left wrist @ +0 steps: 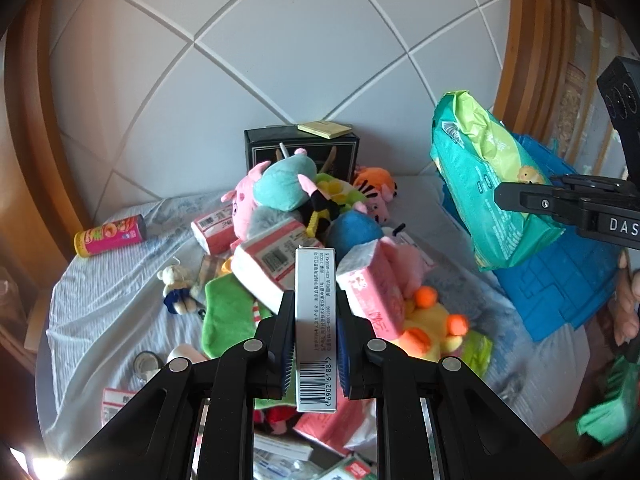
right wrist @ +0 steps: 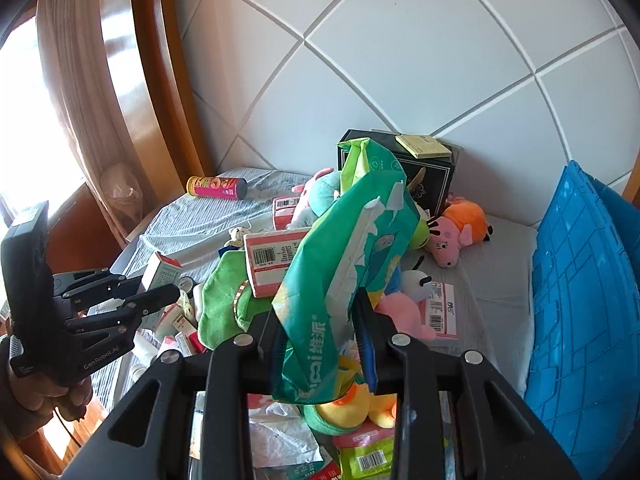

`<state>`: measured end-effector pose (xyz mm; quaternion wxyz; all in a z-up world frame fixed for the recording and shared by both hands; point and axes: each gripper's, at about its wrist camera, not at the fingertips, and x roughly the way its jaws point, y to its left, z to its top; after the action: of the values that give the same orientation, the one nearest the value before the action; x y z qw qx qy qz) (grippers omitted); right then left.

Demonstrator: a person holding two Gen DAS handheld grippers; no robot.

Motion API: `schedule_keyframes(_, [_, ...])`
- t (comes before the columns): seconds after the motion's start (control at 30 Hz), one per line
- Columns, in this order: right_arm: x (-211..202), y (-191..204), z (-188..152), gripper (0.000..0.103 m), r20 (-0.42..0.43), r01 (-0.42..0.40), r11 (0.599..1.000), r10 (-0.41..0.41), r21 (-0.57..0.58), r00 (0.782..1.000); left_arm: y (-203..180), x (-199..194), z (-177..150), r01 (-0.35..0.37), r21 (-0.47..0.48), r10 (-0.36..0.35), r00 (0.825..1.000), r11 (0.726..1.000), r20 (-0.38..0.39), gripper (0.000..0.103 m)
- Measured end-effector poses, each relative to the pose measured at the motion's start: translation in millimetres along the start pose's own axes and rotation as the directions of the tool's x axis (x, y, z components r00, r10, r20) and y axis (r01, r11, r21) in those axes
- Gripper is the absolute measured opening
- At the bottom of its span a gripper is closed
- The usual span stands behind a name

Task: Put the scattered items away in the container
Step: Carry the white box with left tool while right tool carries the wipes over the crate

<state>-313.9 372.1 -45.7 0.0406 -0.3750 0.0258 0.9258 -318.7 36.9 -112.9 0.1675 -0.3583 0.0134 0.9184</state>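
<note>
tilting downward, left gripper [left wrist: 316, 316] clamps white box [left wrist: 315, 328], right gripper [right wrist: 320, 320] green pack [right wrist: 348, 264].

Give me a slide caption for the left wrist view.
Left gripper clamps a white box above scattered toys; right gripper lifts a green pack by the blue crate.

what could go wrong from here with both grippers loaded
The left hand-held gripper pinches the slim white box only at its narrow sides, so it could pivot or slip out. The right hand-held gripper clamps the floppy green pack low down; the tall top may sag and catch on the blue crate.
</note>
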Motion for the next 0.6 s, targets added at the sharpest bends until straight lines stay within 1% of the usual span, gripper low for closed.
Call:
schedule_keyframes(0.13, [-29.4,-27.2,-9.6,0.029,0.038,-0.001,1.0,0.0,0.023,0.999,-30.5,-2.9,17.6,-0.009,-0.005,0.009,1.0,1.0,0.017,0.017])
schedule_keyframes(0.27, [-59.2,-61.2,-20.3,0.029,0.079,0.012,0.999,-0.016,0.044,0.997,-66.1,-5.6,38.1,-0.012,0.013,0.012,0.999,1.0,0.038,0.017])
schedule_keyframes(0.43, [-88.3,-109.7,-30.9,0.029,0.113,0.036,0.996,-0.045,0.082,0.993,-117.7,-2.5,64.1,0.006,0.047,-0.009,0.998,0.999,0.065,0.017])
schedule_keyframes(0.6, [-122.8,-153.1,-35.8,0.029,0.149,0.061,0.992,-0.078,0.113,0.986,-174.9,13.1,89.5,0.038,0.097,-0.046,0.995,0.995,0.083,0.017])
